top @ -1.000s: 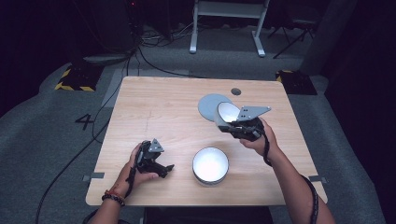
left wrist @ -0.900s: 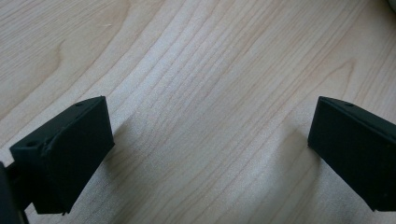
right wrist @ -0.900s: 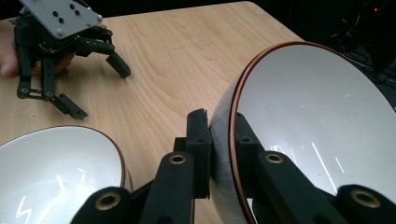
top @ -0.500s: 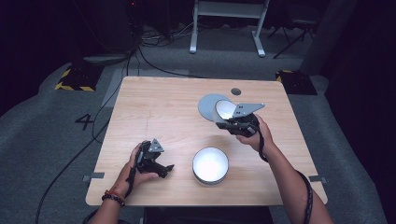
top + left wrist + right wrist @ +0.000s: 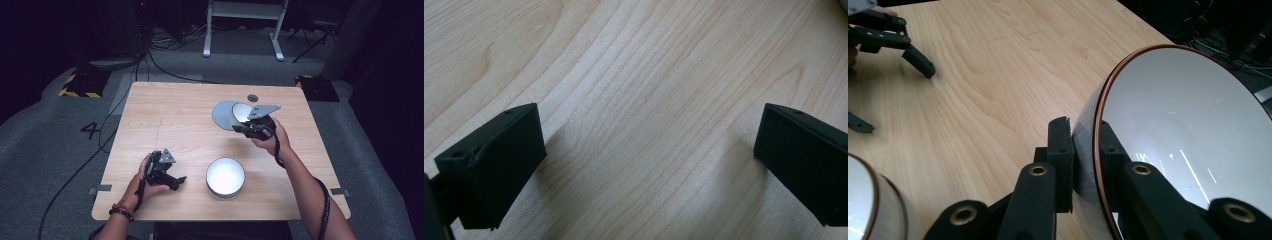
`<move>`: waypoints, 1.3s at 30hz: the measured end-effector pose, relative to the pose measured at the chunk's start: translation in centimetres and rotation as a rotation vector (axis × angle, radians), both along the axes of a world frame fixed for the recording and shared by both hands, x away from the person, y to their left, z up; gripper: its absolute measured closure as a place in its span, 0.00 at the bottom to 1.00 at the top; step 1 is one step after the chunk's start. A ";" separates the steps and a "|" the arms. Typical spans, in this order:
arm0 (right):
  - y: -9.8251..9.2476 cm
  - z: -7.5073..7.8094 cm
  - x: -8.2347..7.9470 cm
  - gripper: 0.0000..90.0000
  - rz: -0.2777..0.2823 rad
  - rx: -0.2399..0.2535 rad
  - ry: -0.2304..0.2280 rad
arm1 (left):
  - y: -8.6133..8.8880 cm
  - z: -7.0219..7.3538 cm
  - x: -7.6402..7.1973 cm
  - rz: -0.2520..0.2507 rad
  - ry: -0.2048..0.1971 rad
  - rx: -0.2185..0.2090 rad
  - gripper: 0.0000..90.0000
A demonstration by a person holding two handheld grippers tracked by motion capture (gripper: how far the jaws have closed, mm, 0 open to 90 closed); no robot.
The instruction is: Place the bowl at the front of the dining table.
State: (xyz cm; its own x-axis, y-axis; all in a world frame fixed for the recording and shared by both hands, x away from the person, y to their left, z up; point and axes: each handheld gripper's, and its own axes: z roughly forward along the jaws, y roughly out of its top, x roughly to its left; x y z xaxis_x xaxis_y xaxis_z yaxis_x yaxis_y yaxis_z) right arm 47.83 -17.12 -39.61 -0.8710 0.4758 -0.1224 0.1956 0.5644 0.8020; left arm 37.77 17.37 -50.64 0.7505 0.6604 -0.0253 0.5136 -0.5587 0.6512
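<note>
The table (image 5: 185, 115) is pale, matt grained wood; the held bowl (image 5: 1193, 130) looks glossy white, perhaps ceramic, copper-rimmed.

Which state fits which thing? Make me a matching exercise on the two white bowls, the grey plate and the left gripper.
Things:
1. far white copper-rimmed bowl
2. near white copper-rimmed bowl
3. flat round grey plate
4. left gripper

States:
A. jaws open, nothing between them, over bare wood
B. stands upright on the table, untouched
C. tilted on edge, rim clamped in the right gripper
D. lies on the table's far right part, behind the tilted bowl

Pairs: 1-C, 2-B, 3-D, 4-A
</note>
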 end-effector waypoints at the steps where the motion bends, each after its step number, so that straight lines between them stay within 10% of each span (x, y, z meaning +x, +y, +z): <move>1: 0.0 0.0 0.0 0.91 0.000 0.000 0.000 | 0.0 0.0 0.0 0.000 0.000 0.000 0.00; 39: 1.6 -3.1 5.8 0.91 -0.102 -0.064 0.033 | 0.0 0.0 0.0 -0.001 0.000 0.002 0.00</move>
State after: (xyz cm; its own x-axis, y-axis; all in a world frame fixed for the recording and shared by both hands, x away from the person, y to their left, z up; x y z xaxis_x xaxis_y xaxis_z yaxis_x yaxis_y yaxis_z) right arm 53.59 -15.50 -42.67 -0.8222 0.5545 -0.1281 0.2802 0.5904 0.7569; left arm 37.77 17.38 -50.63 0.7511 0.6597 -0.0244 0.5133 -0.5603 0.6501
